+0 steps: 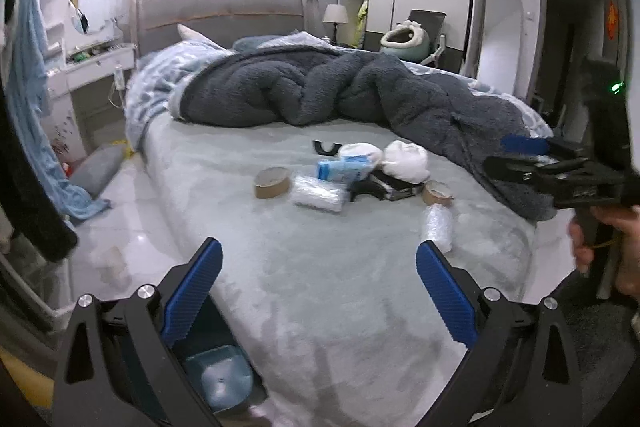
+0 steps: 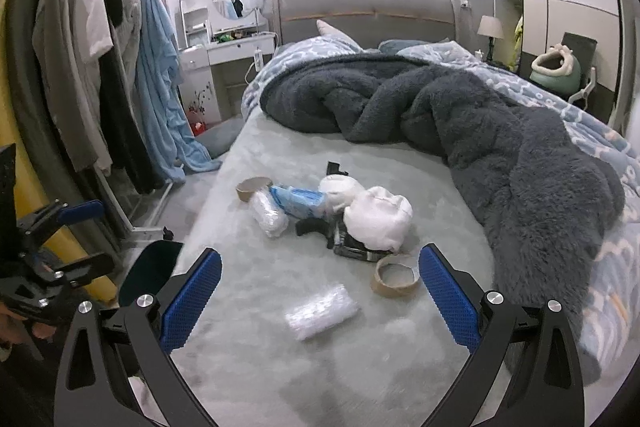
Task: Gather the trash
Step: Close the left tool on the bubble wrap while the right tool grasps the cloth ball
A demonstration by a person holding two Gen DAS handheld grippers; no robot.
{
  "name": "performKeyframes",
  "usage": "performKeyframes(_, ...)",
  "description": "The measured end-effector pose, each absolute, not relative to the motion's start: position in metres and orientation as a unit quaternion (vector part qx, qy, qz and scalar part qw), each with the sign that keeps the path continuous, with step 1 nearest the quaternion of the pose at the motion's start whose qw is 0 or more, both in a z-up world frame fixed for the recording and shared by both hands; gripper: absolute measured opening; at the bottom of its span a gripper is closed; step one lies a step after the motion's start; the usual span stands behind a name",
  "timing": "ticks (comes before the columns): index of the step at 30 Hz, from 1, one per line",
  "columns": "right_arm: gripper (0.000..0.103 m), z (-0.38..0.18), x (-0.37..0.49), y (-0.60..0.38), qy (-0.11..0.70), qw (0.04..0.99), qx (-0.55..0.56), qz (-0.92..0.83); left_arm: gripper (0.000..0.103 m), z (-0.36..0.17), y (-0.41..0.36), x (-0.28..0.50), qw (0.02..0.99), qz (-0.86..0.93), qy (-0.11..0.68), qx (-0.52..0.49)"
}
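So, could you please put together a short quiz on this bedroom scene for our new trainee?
1. True or false: the left gripper already holds a piece of trash.
2. Which item lies nearest the right gripper? A) the blue packet B) the bubble-wrap roll C) the dark fleece blanket
3. How many brown tape rolls lie on the bed?

Key
1. False: its jaws stand wide open and empty.
2. B: it lies just beyond the open jaws.
3. Two: one tape roll close to the right gripper, another tape roll at the far left of the pile.
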State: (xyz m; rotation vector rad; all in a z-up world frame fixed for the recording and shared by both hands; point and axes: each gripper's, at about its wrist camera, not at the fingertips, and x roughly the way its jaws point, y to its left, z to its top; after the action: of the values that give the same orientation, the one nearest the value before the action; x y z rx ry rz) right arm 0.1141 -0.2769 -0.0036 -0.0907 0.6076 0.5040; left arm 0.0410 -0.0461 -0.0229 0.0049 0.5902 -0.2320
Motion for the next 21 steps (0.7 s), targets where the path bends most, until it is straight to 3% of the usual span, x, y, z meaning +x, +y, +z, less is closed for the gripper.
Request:
performKeyframes(8,0.100,-0.016,0.153,-0.290,0.307,0.917,-0.029,0.254,0.098,-0.031,-0.066,0.070,0.938,-0.152,0.311,-0.006)
performKeyframes(12,0.100,-0.023,0.172,-0.292,0.313,0.913,-0.027,0.259,0.088,-0.040,-0.082,0.086,0.931,-0.171,0.322,0.022)
performKeyframes(21,0.100,-0.041,0.206,-0.299,0.330,0.906,-0.024,0.264,0.083,-0.059,-0.111,0.112,0.914,-0.231,0.333,0.039)
